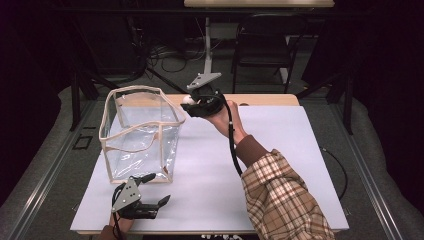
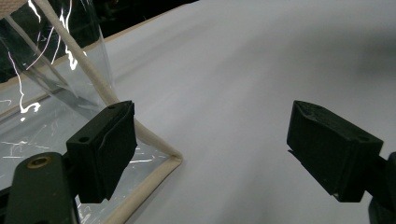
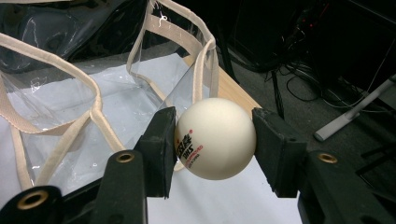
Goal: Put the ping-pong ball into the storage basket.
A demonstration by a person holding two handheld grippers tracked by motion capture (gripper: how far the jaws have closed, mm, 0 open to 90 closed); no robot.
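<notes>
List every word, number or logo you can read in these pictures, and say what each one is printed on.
White ball, held between the right gripper's jaws: a red mark and red lettering near the left jaw, too small and tilted to read for certain.
Clear bag: no print that can be read.
Left gripper: no print in view.

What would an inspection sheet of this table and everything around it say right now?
Surface: white table top, bare part clean.
Job's things: white ping-pong ball with red print; clear plastic bag with beige trim, standing open.
Clutter: nothing seen.
Grippers: right gripper shut on the ball, raised beside the bag's rim; left gripper open, low at the bag's near corner.
Cables: black cable trails along the plaid sleeve; more on the floor.
Surroundings: dark folding chair, table leg behind.
</notes>
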